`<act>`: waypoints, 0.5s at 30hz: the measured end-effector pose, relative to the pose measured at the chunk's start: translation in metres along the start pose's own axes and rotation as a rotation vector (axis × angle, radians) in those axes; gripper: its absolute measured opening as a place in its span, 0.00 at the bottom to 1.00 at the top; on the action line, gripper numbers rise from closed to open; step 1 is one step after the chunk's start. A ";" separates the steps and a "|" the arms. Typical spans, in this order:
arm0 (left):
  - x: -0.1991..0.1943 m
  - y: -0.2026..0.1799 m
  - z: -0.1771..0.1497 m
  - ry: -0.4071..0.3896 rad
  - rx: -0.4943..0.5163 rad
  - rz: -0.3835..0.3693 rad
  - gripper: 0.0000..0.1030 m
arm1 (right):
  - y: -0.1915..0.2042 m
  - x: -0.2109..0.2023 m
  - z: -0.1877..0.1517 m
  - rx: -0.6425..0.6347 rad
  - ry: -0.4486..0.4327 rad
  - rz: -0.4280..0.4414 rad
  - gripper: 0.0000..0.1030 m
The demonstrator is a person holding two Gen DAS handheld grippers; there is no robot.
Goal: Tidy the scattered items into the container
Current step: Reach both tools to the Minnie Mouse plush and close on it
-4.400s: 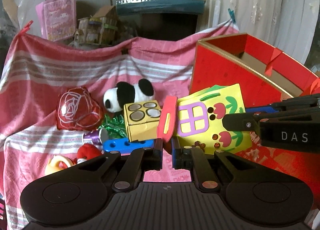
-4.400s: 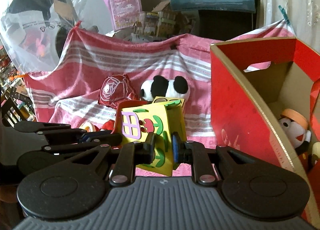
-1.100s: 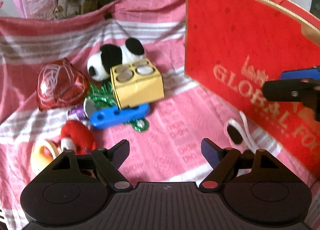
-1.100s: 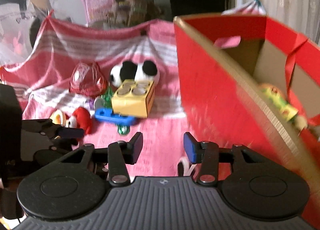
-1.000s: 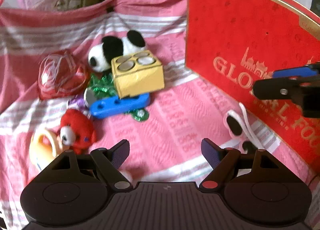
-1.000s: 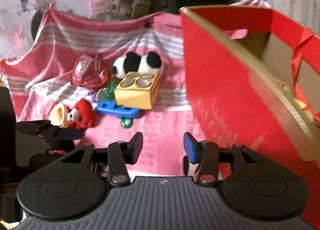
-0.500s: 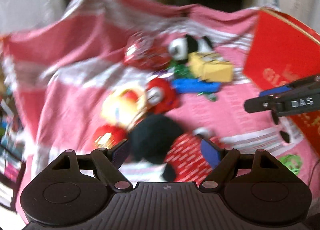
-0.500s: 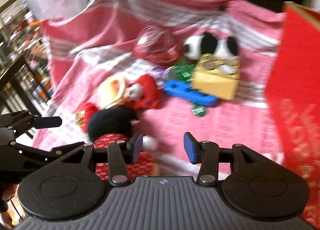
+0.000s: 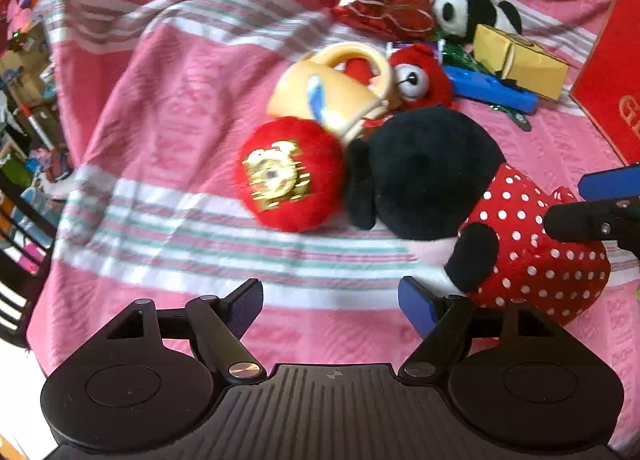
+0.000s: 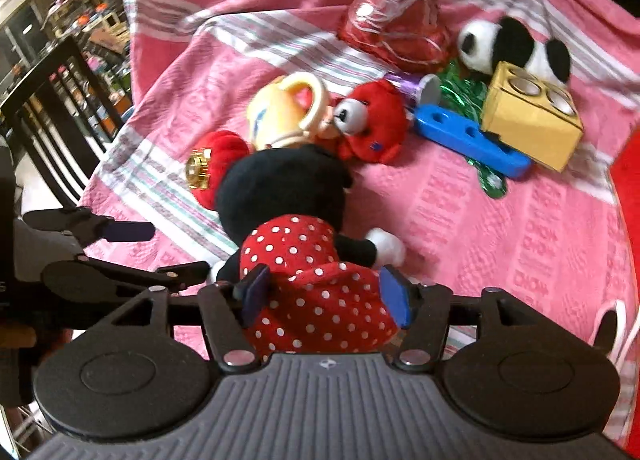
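Observation:
A plush mouse doll [image 10: 296, 211] with a black head and a red polka-dot dress lies on the pink cloth; it also shows in the left wrist view [image 9: 460, 195]. My right gripper [image 10: 324, 292] is open, its fingers either side of the doll's dress. My left gripper [image 9: 330, 304] is open and empty, just left of the doll. A red plush ball [image 9: 290, 173] with a gold badge touches the doll's head. The red container [image 9: 612, 71] stands at the far right.
Behind the doll lie a cream toy jug [image 9: 332, 91], a red bear [image 10: 370, 121], a blue bar [image 10: 468, 141], a yellow block with holes [image 10: 528, 121], a panda [image 10: 512, 45] and a red foil heart [image 10: 396, 29]. A dark chair [image 10: 52, 107] stands off the left edge.
Both grippers swung left, away from the red container, and came down close to the polka-dot doll. The right gripper's fingers now straddle its dress. Both stayed open.

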State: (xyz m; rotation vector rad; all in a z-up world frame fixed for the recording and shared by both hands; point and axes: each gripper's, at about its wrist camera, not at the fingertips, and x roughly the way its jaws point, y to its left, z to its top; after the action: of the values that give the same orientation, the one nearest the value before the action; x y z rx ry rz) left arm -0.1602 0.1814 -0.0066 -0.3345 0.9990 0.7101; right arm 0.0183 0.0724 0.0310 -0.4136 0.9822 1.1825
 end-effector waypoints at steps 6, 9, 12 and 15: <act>-0.003 -0.033 0.015 -0.040 0.060 -0.081 0.81 | -0.022 -0.009 -0.005 0.028 -0.014 -0.068 0.65; -0.009 -0.056 0.026 -0.066 0.081 -0.132 0.80 | -0.040 -0.014 -0.009 0.070 -0.017 -0.092 0.65; -0.015 -0.080 0.038 -0.114 0.121 -0.137 0.80 | -0.059 -0.023 -0.013 0.109 -0.035 -0.143 0.65; -0.018 -0.101 0.054 -0.134 0.130 -0.207 0.81 | -0.082 -0.032 -0.018 0.167 -0.037 -0.198 0.65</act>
State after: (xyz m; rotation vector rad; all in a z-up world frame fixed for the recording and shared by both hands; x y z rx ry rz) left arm -0.0631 0.1310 0.0312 -0.2682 0.8648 0.4713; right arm 0.0838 0.0107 0.0300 -0.3459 0.9766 0.9196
